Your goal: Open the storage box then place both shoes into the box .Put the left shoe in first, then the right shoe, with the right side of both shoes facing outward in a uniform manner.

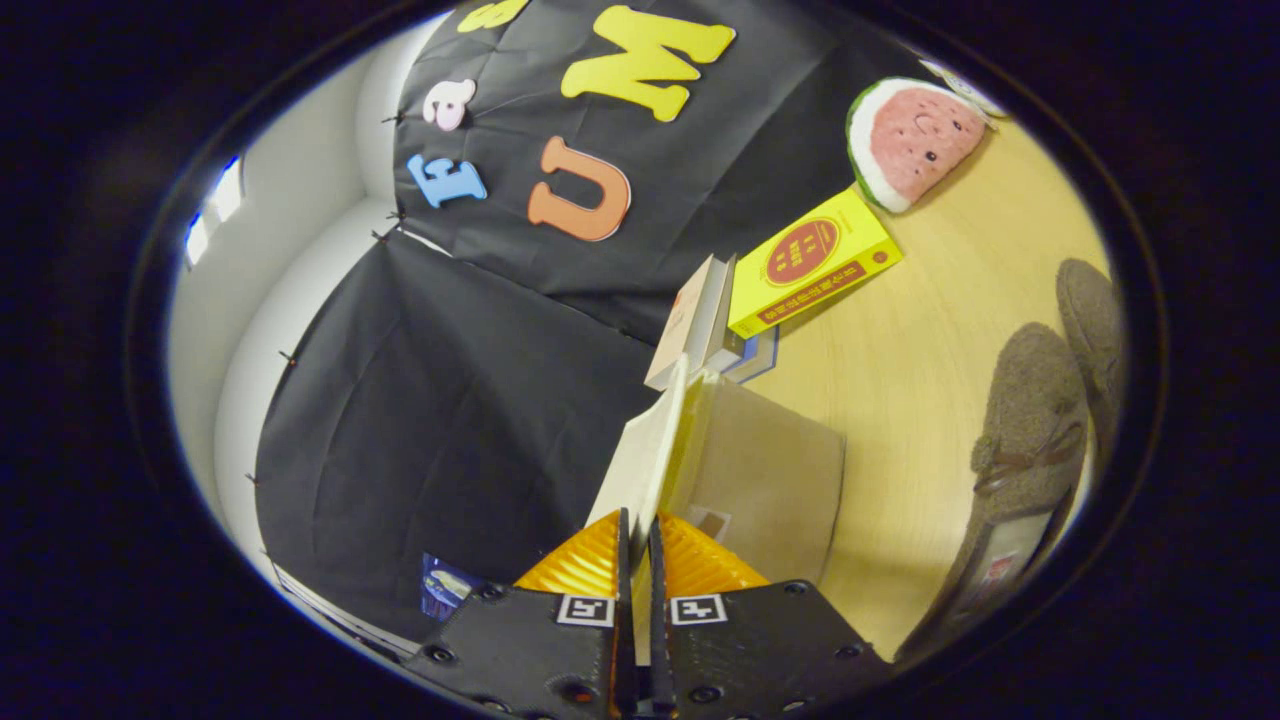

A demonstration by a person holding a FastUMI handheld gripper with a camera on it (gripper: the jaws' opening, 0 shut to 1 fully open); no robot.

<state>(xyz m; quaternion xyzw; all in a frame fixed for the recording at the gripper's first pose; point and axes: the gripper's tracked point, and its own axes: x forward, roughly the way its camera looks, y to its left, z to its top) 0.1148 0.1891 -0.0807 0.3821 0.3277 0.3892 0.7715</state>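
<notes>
Storage box (770, 480) sits at the frame's lower centre on the wooden table (930, 330), its white lid (645, 455) raised edge-on. Your gripper (636, 540) pinches that lid, fingers nearly together. Both brown shoes (1040, 420) lie at right. Books (810, 262) and a watermelon plush (910, 140) sit at upper right.

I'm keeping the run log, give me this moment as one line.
step: opening box | tongs: shut on box lid | storage box: lid partly lifted | shoes: on table, outside box
</notes>
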